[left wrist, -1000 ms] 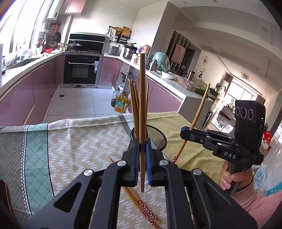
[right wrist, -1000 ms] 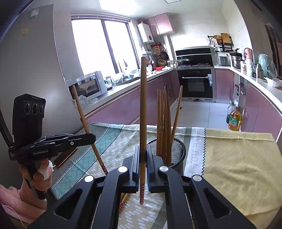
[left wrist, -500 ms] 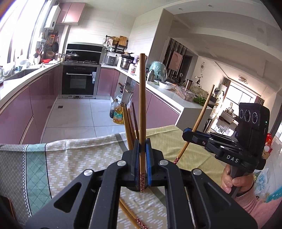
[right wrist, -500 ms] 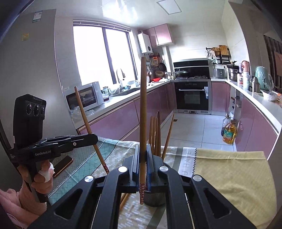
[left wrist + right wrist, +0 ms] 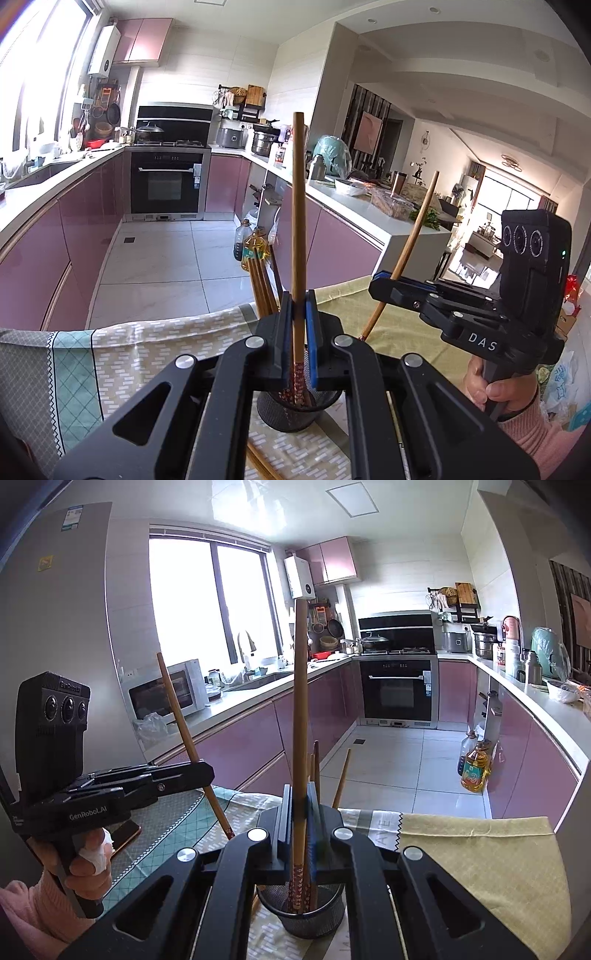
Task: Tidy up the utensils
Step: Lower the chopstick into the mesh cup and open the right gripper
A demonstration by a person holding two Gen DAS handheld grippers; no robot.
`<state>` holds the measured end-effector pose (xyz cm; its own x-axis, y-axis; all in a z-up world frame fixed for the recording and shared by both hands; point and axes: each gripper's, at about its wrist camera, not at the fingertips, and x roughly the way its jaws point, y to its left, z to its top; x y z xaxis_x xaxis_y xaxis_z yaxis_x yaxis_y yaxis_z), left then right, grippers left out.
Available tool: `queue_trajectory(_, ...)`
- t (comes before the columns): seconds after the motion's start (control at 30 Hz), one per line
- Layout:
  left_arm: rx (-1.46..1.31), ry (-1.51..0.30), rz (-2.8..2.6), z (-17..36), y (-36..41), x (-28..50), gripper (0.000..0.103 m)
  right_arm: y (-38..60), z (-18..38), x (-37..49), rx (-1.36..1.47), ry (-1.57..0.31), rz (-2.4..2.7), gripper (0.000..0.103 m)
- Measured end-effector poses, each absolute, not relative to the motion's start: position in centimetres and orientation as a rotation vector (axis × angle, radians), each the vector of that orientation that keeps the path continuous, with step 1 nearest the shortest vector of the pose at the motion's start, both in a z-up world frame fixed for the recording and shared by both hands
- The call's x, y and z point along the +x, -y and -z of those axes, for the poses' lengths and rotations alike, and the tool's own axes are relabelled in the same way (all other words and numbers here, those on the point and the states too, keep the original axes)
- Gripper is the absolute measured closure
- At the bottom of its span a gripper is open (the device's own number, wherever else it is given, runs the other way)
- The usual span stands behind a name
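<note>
Chopsticks of brown wood with red patterned tips are the things in play — one is clamped upright in the left gripper, another likewise in the right gripper. Both patterned tips hang over the black wire-mesh holder, at 6 o'clock in each view, where several more chopsticks stand. Patterned tablecloth lies beneath — a loose chopstick rests on it beside the holder.

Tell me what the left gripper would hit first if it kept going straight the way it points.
Probably the mesh cup holding chopsticks, just ahead and below the left gripper, which is shut on one chopstick. Depth is unclear; it might pass above the rim.
</note>
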<state>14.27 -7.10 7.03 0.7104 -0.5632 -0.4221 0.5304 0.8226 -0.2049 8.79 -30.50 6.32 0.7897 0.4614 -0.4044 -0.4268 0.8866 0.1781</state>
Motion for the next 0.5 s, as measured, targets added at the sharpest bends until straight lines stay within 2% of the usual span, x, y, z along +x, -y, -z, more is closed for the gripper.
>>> queue_trajectory(0.5, 0.038, -0.632, 0.599, -3.1, 9.1, 16.5, 0.095, 29.3, -2.7, 11.9, 0.048, -0.628, -0.478, 0.097)
